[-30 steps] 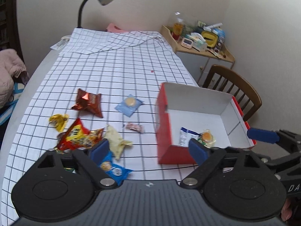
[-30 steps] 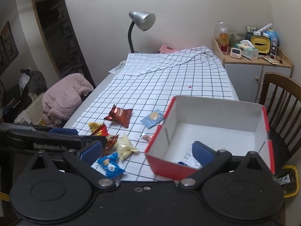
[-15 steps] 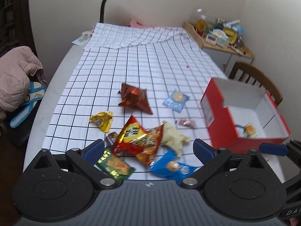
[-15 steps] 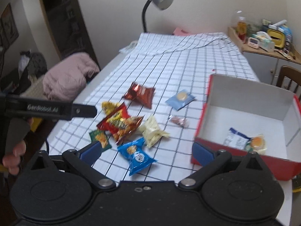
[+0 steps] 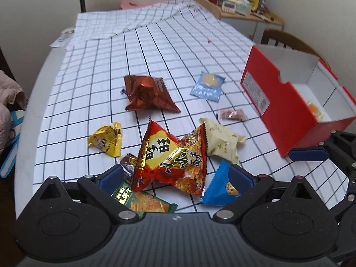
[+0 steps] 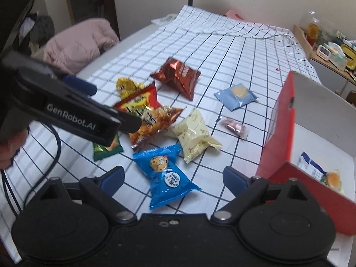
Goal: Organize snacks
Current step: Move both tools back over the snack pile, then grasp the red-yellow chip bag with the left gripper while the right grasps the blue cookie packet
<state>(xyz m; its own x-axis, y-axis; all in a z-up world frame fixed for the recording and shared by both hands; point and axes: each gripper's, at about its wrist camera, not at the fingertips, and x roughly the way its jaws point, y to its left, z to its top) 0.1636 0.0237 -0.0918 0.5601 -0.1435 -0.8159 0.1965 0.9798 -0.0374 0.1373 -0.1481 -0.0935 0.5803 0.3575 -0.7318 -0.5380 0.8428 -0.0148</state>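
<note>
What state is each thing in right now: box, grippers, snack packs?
Red box: open, two packs inside.
Left gripper: open, over the red pack.
Right gripper: open, just been closing, over the blue cookie pack.
Brown pack: sealed, crumpled, on the cloth.

We see a white black-gridded cloth tablecloth (image 5: 178, 44), matt and creased. The red-and-gold crinkled foil snack bag (image 5: 171, 158) and the brown metallic foil packet (image 5: 146, 93) look glossy. The red cardboard box (image 5: 278, 102) is matt, with a white paper-like interior. The blue plastic cookie wrapper (image 6: 166, 173) shines smoothly.
</note>
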